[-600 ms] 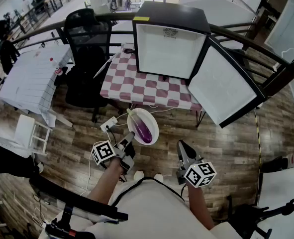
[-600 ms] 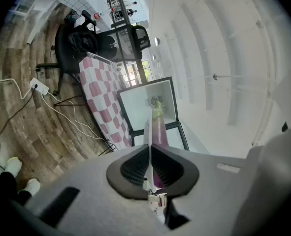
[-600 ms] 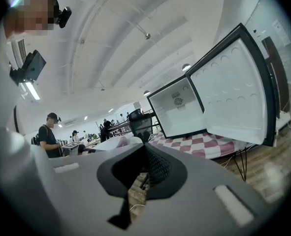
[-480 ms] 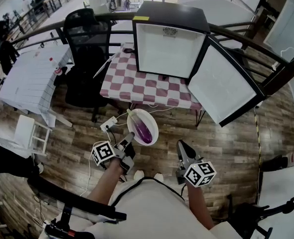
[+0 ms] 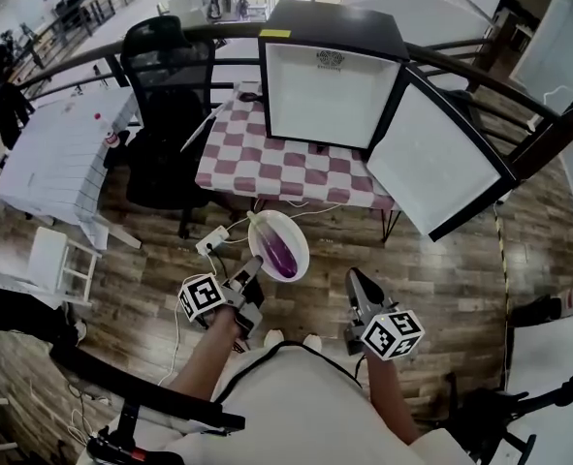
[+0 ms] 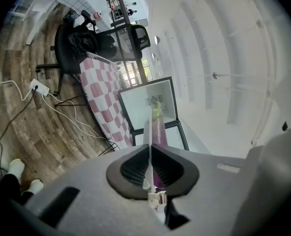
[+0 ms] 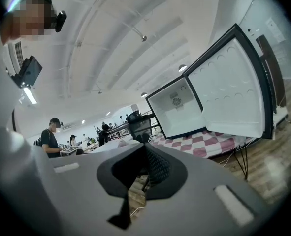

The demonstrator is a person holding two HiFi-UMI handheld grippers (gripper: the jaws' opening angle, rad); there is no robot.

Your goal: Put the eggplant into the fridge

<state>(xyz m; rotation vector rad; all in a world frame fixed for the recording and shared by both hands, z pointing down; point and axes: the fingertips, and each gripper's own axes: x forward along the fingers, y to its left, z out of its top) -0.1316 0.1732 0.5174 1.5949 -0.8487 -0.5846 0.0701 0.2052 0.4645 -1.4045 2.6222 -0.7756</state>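
Note:
A purple eggplant (image 5: 279, 253) with a green stem lies on a white plate (image 5: 299, 232) held out over the wooden floor. My left gripper (image 5: 252, 271) is shut on the plate's near rim. In the left gripper view the plate (image 6: 147, 134) shows edge-on between the pads, with the eggplant (image 6: 159, 129) beyond. The black fridge (image 5: 330, 95) stands open on the checkered table (image 5: 267, 168), its white inside empty, its door (image 5: 441, 163) swung out to the right. My right gripper (image 5: 356, 281) hangs to the right of the plate, shut and empty. It points toward the fridge (image 7: 177, 109).
A black office chair (image 5: 170, 85) stands left of the table. A power strip (image 5: 211, 243) and cables lie on the floor below the plate. White tables (image 5: 58, 148) are at the left, a railing runs behind the fridge, and people stand far off.

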